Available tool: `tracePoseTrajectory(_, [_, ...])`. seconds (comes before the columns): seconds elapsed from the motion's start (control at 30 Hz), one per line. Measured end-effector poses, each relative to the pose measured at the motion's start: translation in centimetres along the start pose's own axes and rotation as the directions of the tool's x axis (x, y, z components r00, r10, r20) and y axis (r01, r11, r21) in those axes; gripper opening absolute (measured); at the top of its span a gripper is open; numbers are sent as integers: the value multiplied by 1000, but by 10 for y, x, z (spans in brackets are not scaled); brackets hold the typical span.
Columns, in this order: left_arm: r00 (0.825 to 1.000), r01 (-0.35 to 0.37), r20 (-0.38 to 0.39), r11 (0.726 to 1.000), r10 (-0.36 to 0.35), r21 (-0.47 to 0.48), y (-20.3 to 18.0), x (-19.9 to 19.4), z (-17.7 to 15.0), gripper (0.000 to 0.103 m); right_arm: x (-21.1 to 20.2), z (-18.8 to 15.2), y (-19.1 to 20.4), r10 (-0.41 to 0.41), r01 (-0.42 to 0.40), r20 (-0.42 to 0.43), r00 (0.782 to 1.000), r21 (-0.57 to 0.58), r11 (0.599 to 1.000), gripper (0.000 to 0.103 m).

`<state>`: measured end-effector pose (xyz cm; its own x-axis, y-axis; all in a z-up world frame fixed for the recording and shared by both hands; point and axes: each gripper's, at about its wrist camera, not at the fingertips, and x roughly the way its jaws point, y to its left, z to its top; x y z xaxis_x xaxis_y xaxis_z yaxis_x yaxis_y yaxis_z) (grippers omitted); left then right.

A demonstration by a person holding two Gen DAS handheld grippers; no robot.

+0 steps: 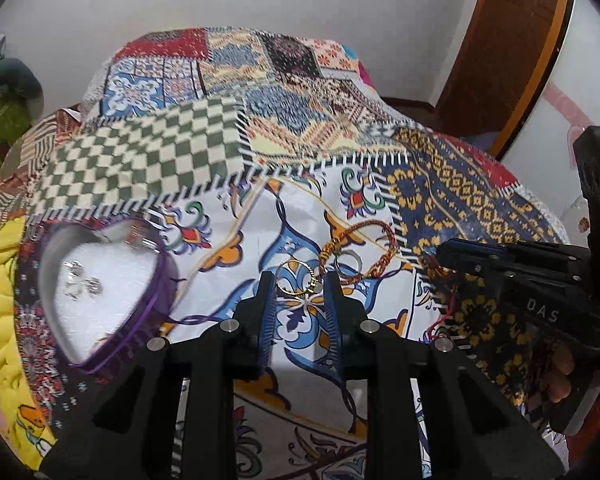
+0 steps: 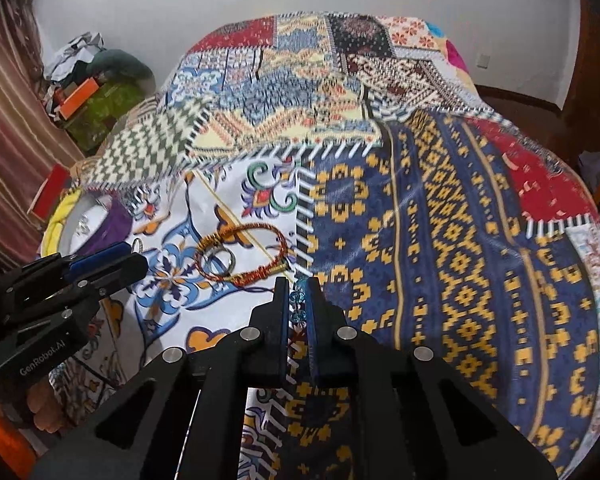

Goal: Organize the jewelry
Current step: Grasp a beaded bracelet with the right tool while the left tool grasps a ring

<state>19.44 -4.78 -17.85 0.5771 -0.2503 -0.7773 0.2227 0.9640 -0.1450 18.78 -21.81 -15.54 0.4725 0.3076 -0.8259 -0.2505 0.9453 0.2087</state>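
My left gripper is shut on a thin gold ring, which is raised slightly above the quilt. To its left lies a purple heart-shaped box with a white lining and small silver pieces inside. Just beyond the ring lie a red-and-gold braided bracelet and, inside its loop, a silver ring. My right gripper is shut on a string of small blue beads low over the quilt. The braided bracelet and the silver ring lie to its left.
A patchwork quilt covers the bed. A yellow cloth lies beside the heart box. A red flat box sits at the bed's left edge, and clutter is piled by the wall. A wooden door stands at the right.
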Motion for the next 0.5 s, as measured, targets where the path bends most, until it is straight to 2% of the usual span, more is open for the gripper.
tracePoseTrajectory(0.1, [1000,-6,23,1000,6,-3,2,-9,2,21,-11,4,3,-2,3,30,1000,-6,1000,7])
tracePoseTrajectory(0.13, [1000,-4,30,1000,4,-3,2,-12,3,4,-17,6,4,-4,4,45,999,-10,1000,7])
tracePoseTrajectory(0.5, [997,-17,75,1000,19,-18,10,-43,4,6,-58,19,28,5,3,162,987,-54,999,7])
